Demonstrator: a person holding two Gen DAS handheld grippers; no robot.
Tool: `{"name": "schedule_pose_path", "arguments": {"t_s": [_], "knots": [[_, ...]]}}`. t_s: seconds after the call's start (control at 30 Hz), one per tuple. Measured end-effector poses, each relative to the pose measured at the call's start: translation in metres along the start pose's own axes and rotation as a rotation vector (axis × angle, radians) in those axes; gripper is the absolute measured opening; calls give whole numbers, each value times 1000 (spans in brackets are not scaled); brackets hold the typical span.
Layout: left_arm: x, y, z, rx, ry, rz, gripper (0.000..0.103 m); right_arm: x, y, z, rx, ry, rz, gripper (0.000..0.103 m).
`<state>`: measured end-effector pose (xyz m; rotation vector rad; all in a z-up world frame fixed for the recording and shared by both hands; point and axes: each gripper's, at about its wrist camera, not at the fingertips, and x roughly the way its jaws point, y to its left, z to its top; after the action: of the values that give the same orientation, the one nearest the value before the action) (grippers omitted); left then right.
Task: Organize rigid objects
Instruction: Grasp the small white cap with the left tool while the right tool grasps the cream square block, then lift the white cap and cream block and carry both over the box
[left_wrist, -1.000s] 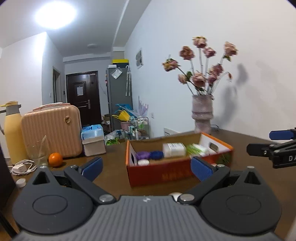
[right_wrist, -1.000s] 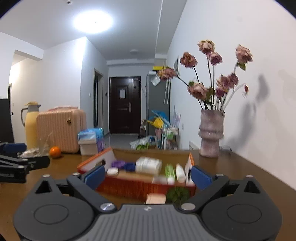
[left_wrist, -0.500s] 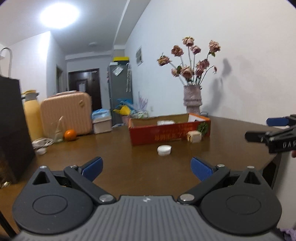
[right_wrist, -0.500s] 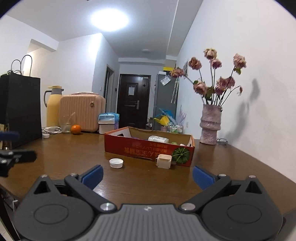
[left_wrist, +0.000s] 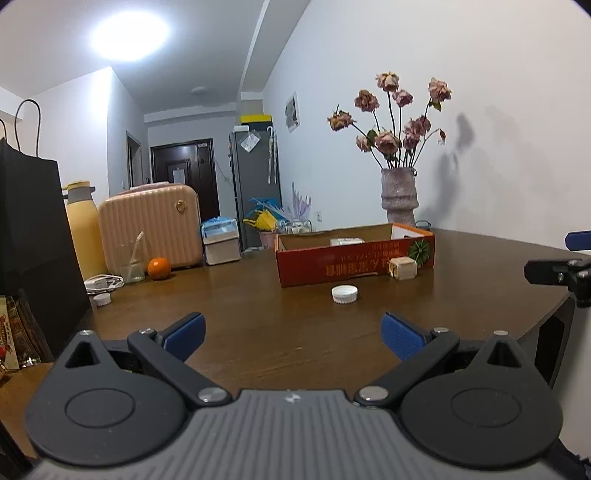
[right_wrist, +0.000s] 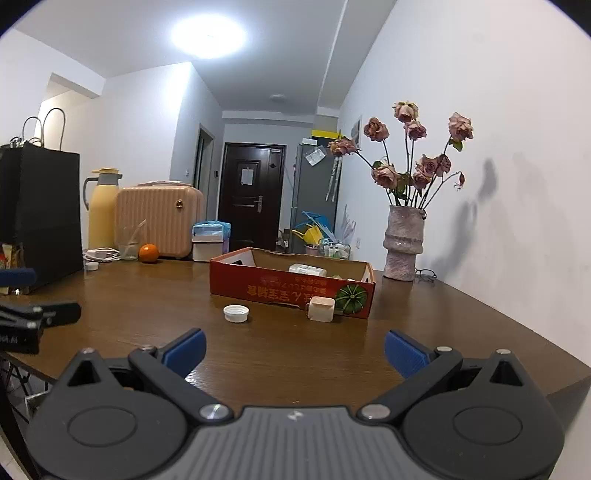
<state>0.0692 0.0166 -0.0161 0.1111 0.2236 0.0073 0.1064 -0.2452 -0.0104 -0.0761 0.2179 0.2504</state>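
Observation:
A red cardboard box (left_wrist: 354, 262) (right_wrist: 291, 290) stands on the brown table, with a white bottle (right_wrist: 307, 270) and other small items inside. In front of it lie a white round cap (left_wrist: 344, 294) (right_wrist: 236, 313) and a small beige cube box (left_wrist: 403, 267) (right_wrist: 321, 309). My left gripper (left_wrist: 291, 334) is open and empty, well back from the box near the table's front. My right gripper (right_wrist: 293, 350) is also open and empty, near the front edge. Each gripper shows at the side of the other's view.
A pink vase of dried roses (right_wrist: 403, 243) stands behind the box by the wall. At the left are a black paper bag (right_wrist: 40, 214), a yellow thermos (right_wrist: 101, 210), a peach case (right_wrist: 159, 221), a glass, an orange (right_wrist: 149, 253) and a white charger cable. The table (left_wrist: 258, 317) ends at right.
Both grippers have pulled far back from the box, which now looks small and distant. The cap and cube box in front of it have come into view. Both stay open.

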Motion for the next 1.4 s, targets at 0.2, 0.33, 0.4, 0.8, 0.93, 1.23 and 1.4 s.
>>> {"name": "schedule_pose_path", "arguments": {"t_s": [0.2, 0.33, 0.4, 0.8, 0.93, 1.23, 1.4], "knots": [[33, 6, 8, -96, 112, -64, 103, 30, -8, -6, 72, 48, 6, 103], [69, 9, 20, -160, 208, -65, 103, 63, -17, -4, 84, 87, -28, 103], [87, 5, 27, -131, 219, -63, 103, 79, -24, 2, 95, 94, -26, 103], [226, -32, 62, 135, 299, -224, 103, 210, -68, 41, 187, 194, 33, 103], [275, -29, 61, 95, 352, -273, 103, 260, -70, 49, 163, 227, 24, 103], [328, -29, 41, 39, 454, -326, 58, 350, -60, 41, 49, 372, 65, 90], [331, -25, 42, 6, 446, -333, 41, 365, -55, 34, 23, 388, 87, 79]]}}
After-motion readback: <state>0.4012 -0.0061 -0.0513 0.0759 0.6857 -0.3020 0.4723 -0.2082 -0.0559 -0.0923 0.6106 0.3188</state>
